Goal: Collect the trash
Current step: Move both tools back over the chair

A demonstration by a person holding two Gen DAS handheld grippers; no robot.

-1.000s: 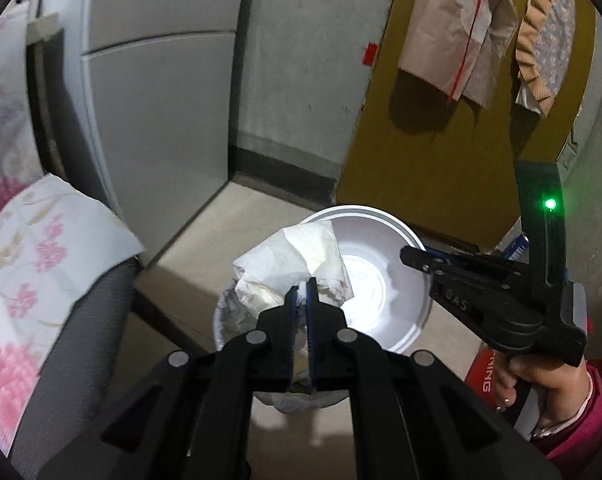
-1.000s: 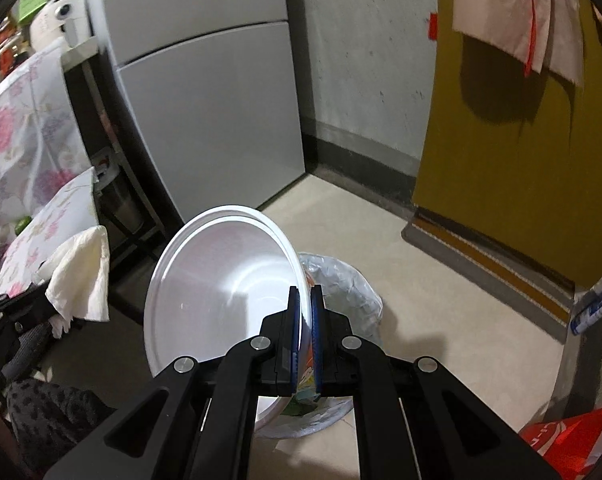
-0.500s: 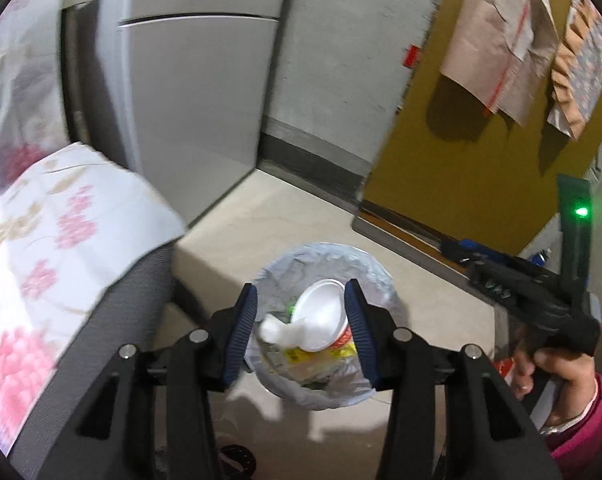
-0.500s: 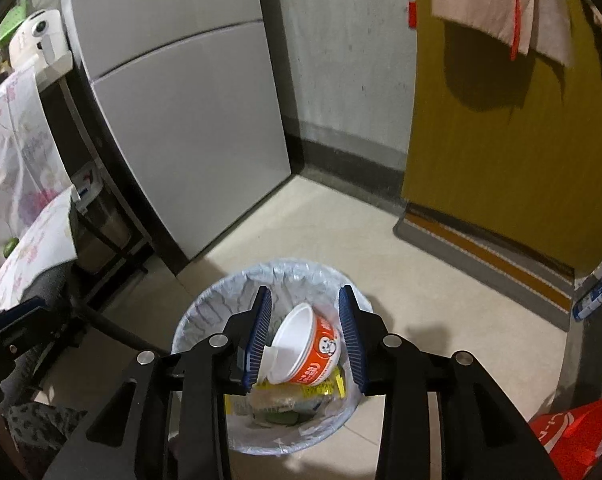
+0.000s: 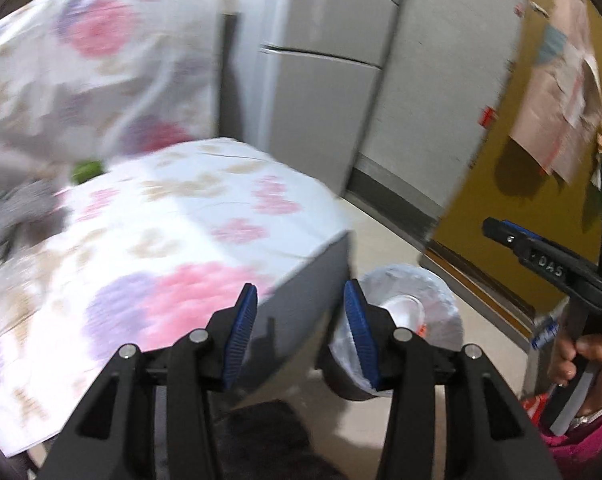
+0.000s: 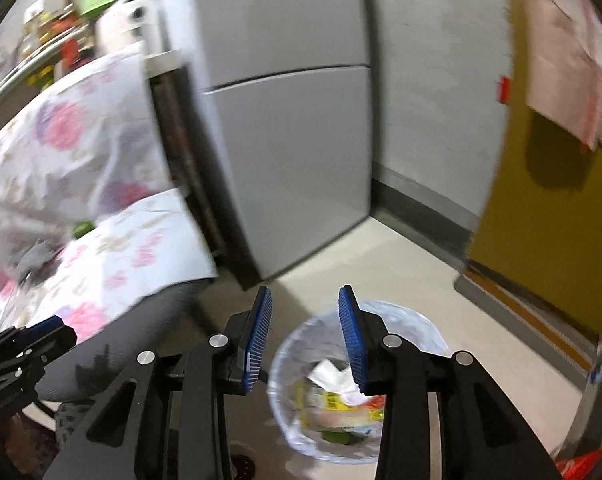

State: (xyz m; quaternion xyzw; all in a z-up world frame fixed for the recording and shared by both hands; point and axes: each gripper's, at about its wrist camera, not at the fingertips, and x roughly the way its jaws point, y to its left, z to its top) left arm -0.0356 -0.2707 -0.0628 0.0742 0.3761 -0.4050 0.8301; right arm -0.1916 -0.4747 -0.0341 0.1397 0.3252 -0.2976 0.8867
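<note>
A trash bin lined with a clear bag (image 6: 297,350) stands on the floor, holding a white tissue (image 6: 333,376), wrappers and a cup. It also shows in the left wrist view (image 5: 429,300), partly behind my left finger. My left gripper (image 5: 301,336) is open and empty, above the edge of a floral-covered seat (image 5: 181,248). My right gripper (image 6: 305,340) is open and empty, above the bin's left rim. It also shows in the left wrist view (image 5: 541,264), at the right. Both views are motion-blurred.
A grey cabinet (image 6: 285,128) stands against the wall behind the bin. A yellow door (image 6: 549,216) with hanging cloths is at the right. The floral-covered seat (image 6: 113,256) lies left of the bin. A red bag (image 6: 581,464) lies at bottom right.
Both grippers opened and dropped the tissue and the white bowl into the bin, then swung left and back. The bin now sits low and right in both views.
</note>
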